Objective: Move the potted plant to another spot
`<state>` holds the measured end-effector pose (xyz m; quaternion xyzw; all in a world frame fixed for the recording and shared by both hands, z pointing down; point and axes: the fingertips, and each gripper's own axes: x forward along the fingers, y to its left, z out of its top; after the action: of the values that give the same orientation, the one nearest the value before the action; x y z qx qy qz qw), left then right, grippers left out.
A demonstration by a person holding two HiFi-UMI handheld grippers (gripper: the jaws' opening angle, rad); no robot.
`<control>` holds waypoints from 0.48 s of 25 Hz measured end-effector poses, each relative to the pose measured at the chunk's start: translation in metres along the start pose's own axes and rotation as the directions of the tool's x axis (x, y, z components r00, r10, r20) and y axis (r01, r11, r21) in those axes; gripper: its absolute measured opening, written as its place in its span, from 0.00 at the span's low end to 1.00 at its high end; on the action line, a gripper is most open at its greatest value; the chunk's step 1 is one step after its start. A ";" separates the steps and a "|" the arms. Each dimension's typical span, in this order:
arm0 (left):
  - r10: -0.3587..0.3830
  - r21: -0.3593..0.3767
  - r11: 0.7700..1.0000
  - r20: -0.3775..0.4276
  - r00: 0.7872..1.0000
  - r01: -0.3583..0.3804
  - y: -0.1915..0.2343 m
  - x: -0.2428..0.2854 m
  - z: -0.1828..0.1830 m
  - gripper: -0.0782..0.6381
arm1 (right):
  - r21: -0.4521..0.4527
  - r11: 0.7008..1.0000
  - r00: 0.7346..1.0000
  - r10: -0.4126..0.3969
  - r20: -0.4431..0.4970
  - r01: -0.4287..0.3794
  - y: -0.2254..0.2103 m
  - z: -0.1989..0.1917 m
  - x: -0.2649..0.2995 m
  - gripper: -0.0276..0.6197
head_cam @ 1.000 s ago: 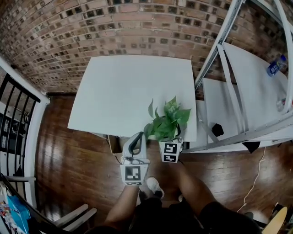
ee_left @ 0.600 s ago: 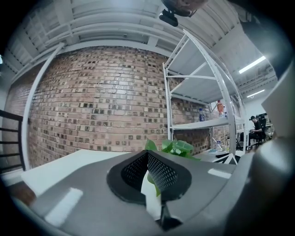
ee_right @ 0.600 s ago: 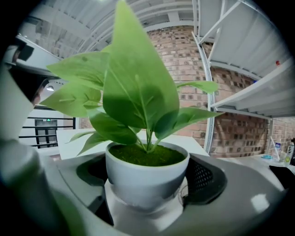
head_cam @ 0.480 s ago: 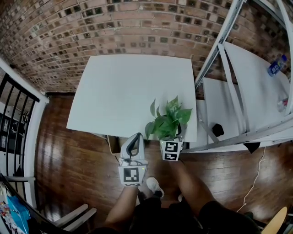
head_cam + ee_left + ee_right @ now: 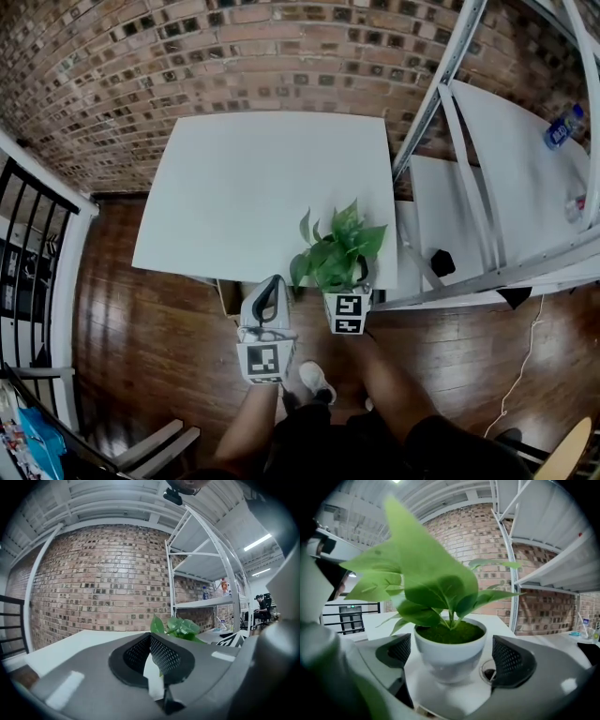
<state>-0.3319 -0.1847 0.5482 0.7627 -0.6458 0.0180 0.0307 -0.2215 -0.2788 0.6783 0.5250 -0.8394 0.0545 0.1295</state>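
- The left tongs (image 5: 274, 284) are clenched on nothing. They wait at the near edge of the desk (image 5: 244, 187), just left of the potted plant (image 5: 336, 251).
- The potted plant stands on the desk, close to the front right corner.
- The right tongs (image 5: 454, 657) sit around the white pot (image 5: 449, 644) and are opening. A gap shows on each side, so they do not squeeze it.
- This looks like the letting-go step, with the plant set down.
- Next, the right tongs need to slide straight back, wide, without bumping the pot or snagging the leaves.
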 end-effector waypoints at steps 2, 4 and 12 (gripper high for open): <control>0.013 -0.002 1.000 -0.005 1.000 -0.013 0.001 -0.002 0.003 0.13 | -0.001 1.000 1.000 0.002 -0.017 -0.002 0.000 -0.002 -0.015 0.86; 0.020 -0.009 1.000 -0.017 1.000 -0.020 -0.003 -0.007 0.004 0.13 | -0.013 1.000 0.999 0.005 -0.040 -0.006 0.000 -0.005 -0.038 0.85; -0.032 -0.080 0.996 0.013 0.999 0.033 -0.046 -0.044 0.041 0.13 | -0.103 0.990 0.995 -0.086 0.051 0.091 -0.026 0.065 -0.143 0.10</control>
<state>-0.2942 -0.1371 0.5032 0.7712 -0.6338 -0.0128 0.0578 -0.1489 -0.1814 0.5753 0.5553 -0.8198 -0.0080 0.1399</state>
